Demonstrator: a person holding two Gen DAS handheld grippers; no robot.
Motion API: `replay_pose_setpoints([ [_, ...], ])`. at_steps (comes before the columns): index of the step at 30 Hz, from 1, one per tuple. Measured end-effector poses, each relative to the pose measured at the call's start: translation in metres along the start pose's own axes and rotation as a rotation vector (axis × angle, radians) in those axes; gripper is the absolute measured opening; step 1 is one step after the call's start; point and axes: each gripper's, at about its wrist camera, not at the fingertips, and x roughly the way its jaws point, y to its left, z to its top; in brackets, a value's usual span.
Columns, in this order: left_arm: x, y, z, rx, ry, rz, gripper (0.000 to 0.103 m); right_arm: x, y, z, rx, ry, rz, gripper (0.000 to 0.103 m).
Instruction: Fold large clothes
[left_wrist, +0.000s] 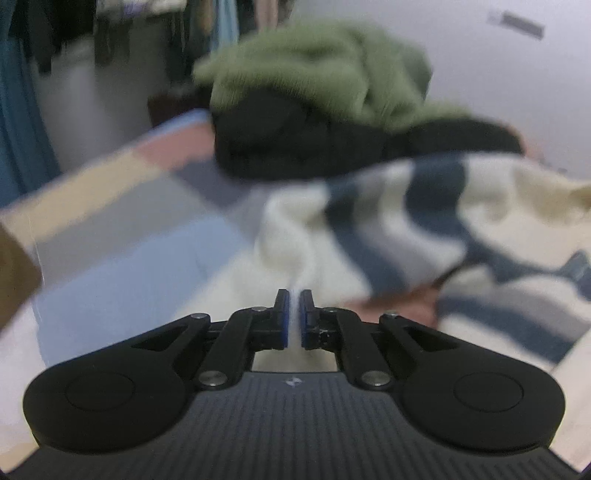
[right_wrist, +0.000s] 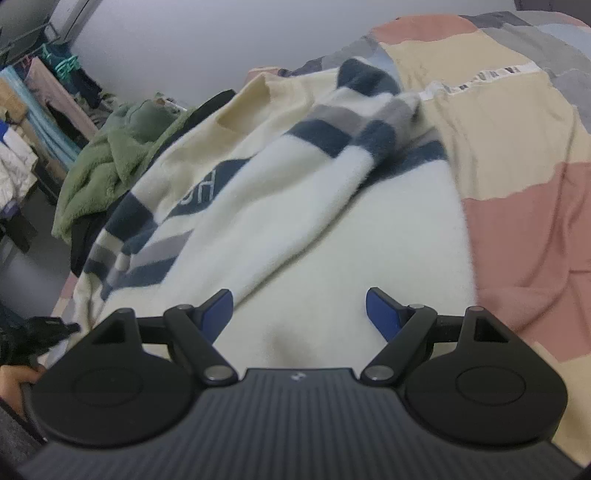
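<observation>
My left gripper (left_wrist: 294, 295) is pinched together on a thin fold of the cream striped sweater (right_wrist: 332, 229). My right gripper (right_wrist: 299, 306) stands apart above its cream body. Sweater lies spread on the patchwork bedspread (right_wrist: 517, 155); green fleece (right_wrist: 107, 162) just beside its far edge.

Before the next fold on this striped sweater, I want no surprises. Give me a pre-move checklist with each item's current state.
1. Left gripper shut on the cream striped sweater: ok; white fabric sits between its pads.
2. Right gripper open over the sweater body: ok, nothing held.
3. Sleeve folded across the sweater: ok.
4. Green fleece clear of the sweater: not ok, it lies against one edge.
5. Sweater flat on the patchwork bedspread: cannot tell, blurred.
</observation>
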Motion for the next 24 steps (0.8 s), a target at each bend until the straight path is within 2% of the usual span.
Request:
replay_pose_setpoints([
  [1,-0.010,-0.004,0.006,0.009,-0.019,-0.019,0.006,-0.003,-0.001,0.000,0.011,-0.005,-0.014,0.081],
  [3,-0.033,-0.015,0.019,0.015,-0.048,-0.109,0.004,-0.009,-0.002,0.003,0.011,-0.016,-0.031,0.081],
  [6,-0.078,-0.042,0.038,0.024,-0.124,-0.279,0.003,-0.018,0.000,0.008,0.002,-0.048,-0.049,0.081],
  [9,-0.123,-0.085,0.050,0.092,-0.191,-0.450,0.003,-0.024,-0.001,0.011,-0.002,-0.076,-0.055,0.081],
  [11,-0.148,-0.120,0.052,0.137,-0.210,-0.563,0.003,-0.027,-0.004,0.013,0.002,-0.090,-0.067,0.081],
  [14,-0.167,-0.164,0.044,0.181,-0.191,-0.686,0.002,-0.032,-0.013,0.015,0.031,-0.103,-0.068,0.081],
  [16,-0.170,-0.186,0.033,0.212,-0.163,-0.721,0.002,-0.034,-0.019,0.016,0.048,-0.110,-0.060,0.081],
  [18,-0.167,-0.198,0.018,0.239,-0.132,-0.713,0.003,-0.034,-0.023,0.016,0.058,-0.108,-0.055,0.081],
  [24,-0.146,-0.187,-0.014,0.237,-0.045,-0.673,0.003,-0.025,-0.028,0.013,0.114,-0.071,0.023,0.081],
])
